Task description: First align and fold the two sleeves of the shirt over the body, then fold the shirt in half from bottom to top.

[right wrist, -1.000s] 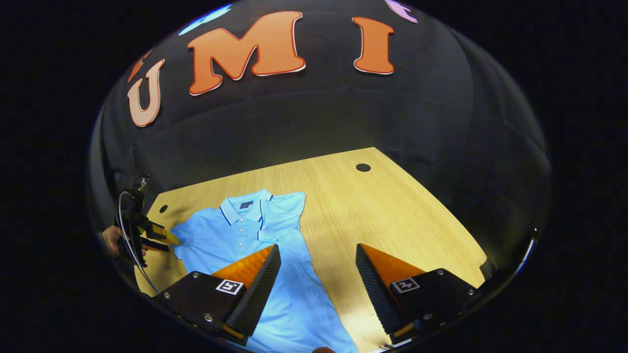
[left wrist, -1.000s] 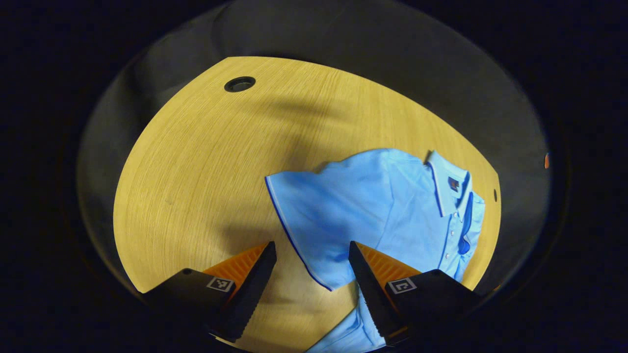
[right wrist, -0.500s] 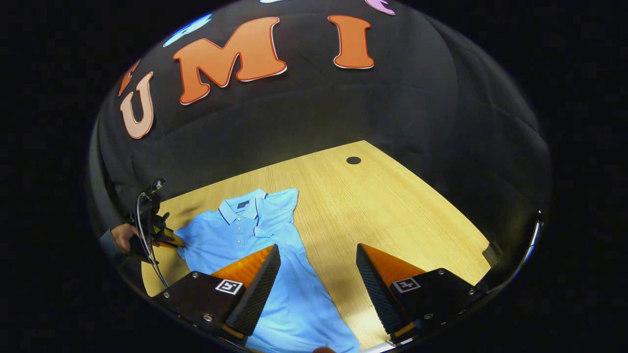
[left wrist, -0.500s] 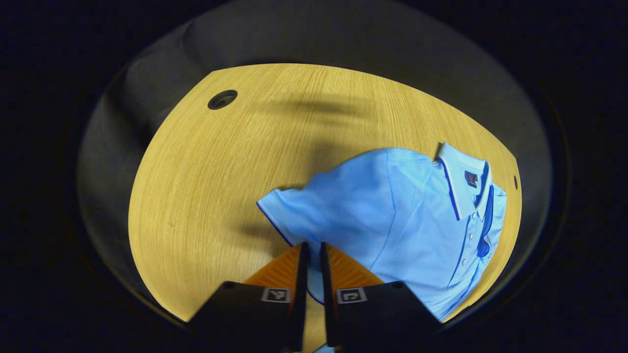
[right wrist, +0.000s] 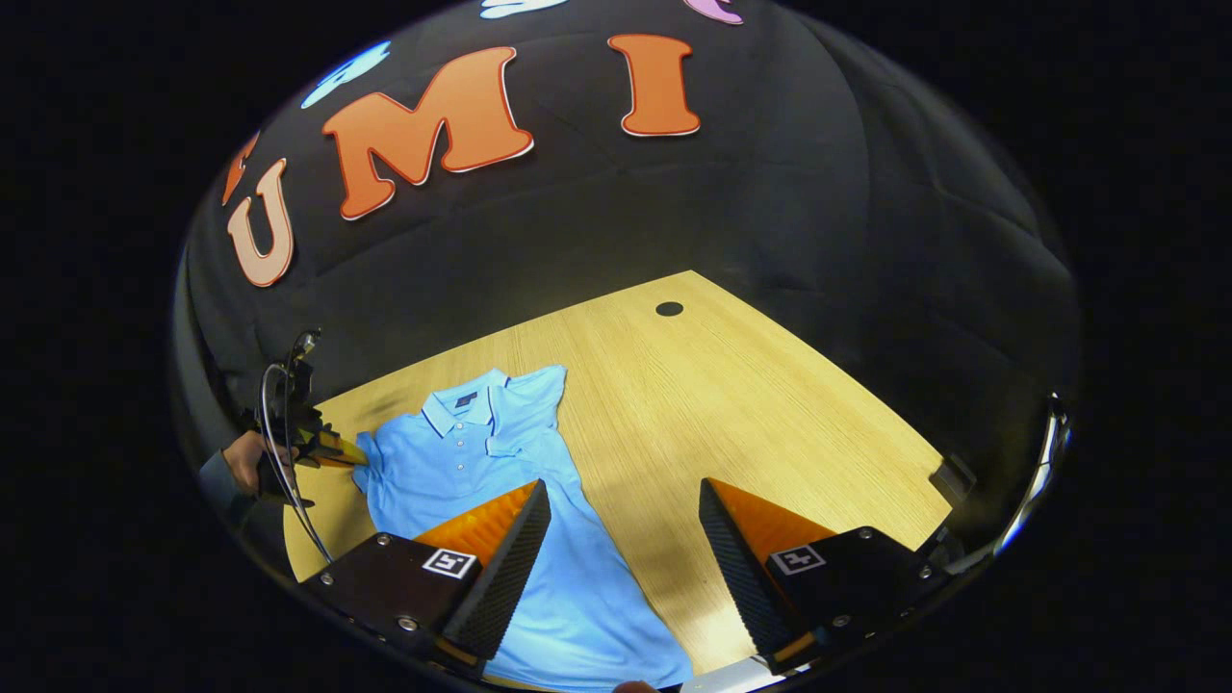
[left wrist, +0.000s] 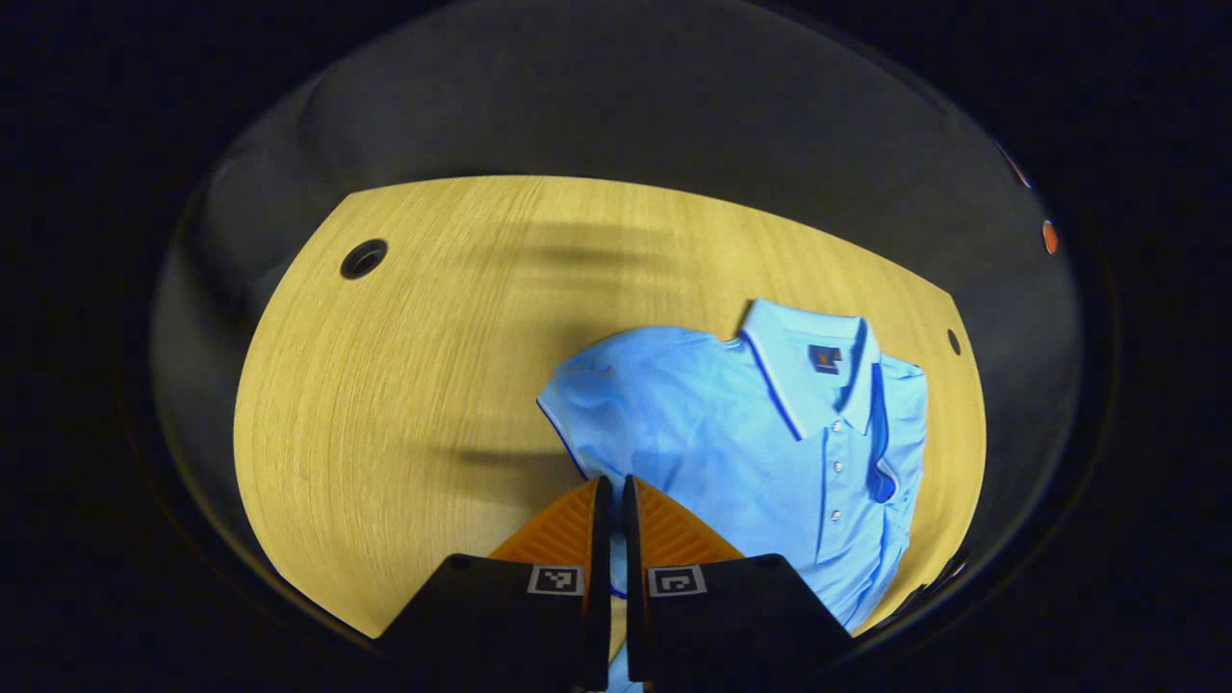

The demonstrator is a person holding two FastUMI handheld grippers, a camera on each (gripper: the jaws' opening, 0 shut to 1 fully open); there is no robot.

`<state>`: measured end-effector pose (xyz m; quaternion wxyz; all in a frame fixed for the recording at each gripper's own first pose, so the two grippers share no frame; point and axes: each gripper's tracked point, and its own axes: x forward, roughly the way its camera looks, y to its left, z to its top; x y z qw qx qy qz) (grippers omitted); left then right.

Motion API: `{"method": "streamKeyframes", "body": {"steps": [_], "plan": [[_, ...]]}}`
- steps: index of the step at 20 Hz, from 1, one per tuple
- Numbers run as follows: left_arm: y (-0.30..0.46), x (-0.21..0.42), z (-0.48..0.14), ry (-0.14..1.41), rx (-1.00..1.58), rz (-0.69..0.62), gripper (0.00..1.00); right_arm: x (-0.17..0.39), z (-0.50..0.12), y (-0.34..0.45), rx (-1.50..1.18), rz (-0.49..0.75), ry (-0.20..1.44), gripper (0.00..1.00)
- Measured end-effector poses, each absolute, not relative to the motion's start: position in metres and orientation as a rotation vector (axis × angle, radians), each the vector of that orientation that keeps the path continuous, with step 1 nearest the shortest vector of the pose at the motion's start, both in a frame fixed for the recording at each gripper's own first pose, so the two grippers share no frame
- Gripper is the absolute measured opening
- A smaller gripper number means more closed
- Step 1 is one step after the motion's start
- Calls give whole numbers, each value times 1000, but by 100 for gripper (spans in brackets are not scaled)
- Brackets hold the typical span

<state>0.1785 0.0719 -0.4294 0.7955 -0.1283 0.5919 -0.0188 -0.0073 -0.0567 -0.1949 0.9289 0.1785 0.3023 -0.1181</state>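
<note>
The left gripper (left wrist: pixel 609 500) has its jaws pressed together on the trimmed cuff of the left sleeve (left wrist: pixel 587 414) of the light blue short-sleeved polo shirt (left wrist: pixel 760 452). A second ago those jaws stood wide apart over that cuff; since then they have closed and begun drawing the sleeve inward, so it now bunches toward the collar (left wrist: pixel 808 361). The sleeve fold looks under way but not yet laid over the body. The right gripper (right wrist: pixel 624 525) hangs with its jaws wide apart and empty above the shirt's lower edge. The shirt lies face up on the pale wooden surface (left wrist: pixel 385 385), its other sleeve (right wrist: pixel 539 390) already tucked across the chest.
</note>
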Motion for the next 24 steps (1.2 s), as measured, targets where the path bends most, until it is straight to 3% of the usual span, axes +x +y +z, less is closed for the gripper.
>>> {"method": "streamKeyframes", "body": {"steps": [15, 19, 23, 24], "plan": [[-60, 189, -401, 1242, -279, -358, 12, -88, -204, -66, 371, -323, 681, 96], [-62, 169, -370, 1185, -264, -422, 53, -87, -205, -59, 310, -241, 701, 96], [-38, 135, -343, 1141, -236, -380, 95, -82, -209, -47, 263, -123, 719, 97], [-34, 123, -338, 1137, -238, -372, 100, -84, -213, -42, 258, -93, 736, 97]]}}
